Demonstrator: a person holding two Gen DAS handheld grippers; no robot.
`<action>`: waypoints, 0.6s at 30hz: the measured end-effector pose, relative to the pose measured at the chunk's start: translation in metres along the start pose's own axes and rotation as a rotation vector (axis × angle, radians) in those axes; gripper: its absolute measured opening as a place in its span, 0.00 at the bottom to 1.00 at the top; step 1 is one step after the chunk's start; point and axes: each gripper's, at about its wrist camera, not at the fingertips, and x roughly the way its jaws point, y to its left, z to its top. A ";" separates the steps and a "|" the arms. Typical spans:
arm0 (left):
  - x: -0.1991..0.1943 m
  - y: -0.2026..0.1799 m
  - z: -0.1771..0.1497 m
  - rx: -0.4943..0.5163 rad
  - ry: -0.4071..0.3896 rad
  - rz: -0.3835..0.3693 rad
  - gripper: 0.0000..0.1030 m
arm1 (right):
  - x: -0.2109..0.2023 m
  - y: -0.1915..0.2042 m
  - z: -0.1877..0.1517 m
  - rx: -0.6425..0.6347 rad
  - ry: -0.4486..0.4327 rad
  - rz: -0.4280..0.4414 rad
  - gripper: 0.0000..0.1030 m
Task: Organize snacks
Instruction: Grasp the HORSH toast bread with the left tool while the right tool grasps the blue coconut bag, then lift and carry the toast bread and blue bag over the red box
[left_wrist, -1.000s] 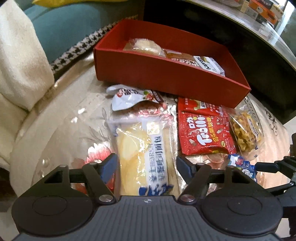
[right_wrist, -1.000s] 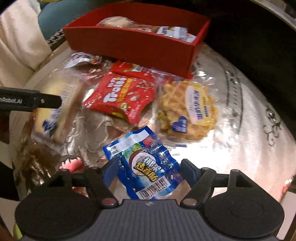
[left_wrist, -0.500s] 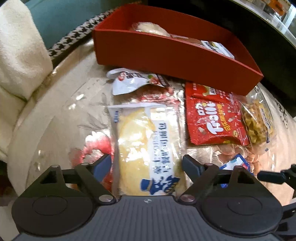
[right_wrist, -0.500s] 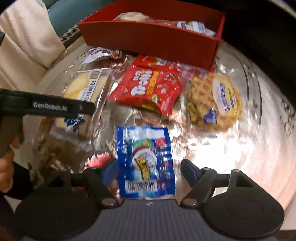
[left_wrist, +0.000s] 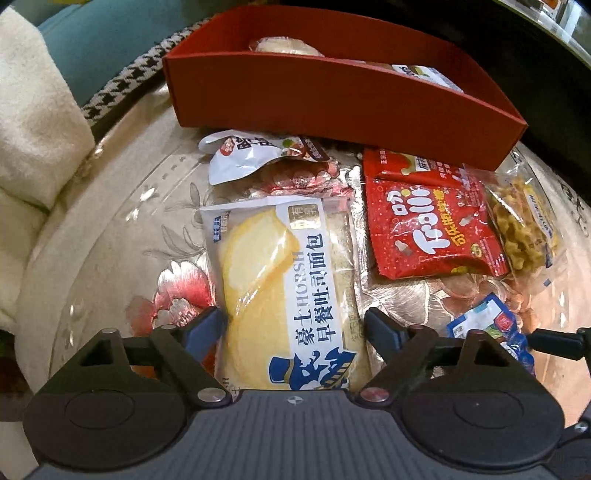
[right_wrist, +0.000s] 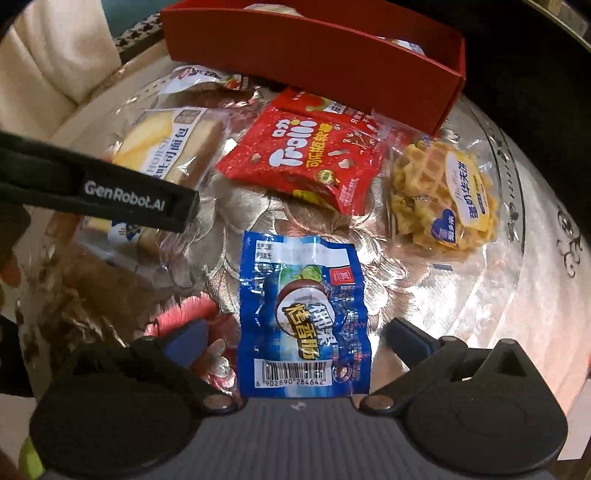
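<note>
My left gripper is open, its fingers on either side of the near end of a yellow toast bread packet that lies on the table. My right gripper is open, astride a blue sausage packet. The bread packet also shows in the right wrist view, partly hidden behind the left gripper's arm. A red box at the back holds a few wrapped snacks. A red Trolli bag, a waffle packet and a white pouch lie in front of the box.
The round table has a glossy floral cover. A cream cushion and a teal seat lie to the left. A dark area drops off behind and to the right of the red box.
Both grippers have moved down and forward over their packets. The right gripper's jaws have spread wider around the blue packet, which now lies straight between them.
</note>
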 end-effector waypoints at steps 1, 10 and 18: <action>-0.001 0.000 -0.001 0.001 -0.001 -0.001 0.86 | -0.002 -0.003 0.000 0.002 -0.001 0.008 0.96; -0.010 0.001 -0.008 0.019 0.004 -0.042 0.77 | -0.021 -0.012 -0.009 0.031 -0.036 -0.024 0.63; -0.025 -0.001 -0.011 0.010 -0.007 -0.088 0.75 | -0.045 -0.022 -0.012 0.103 -0.102 -0.002 0.63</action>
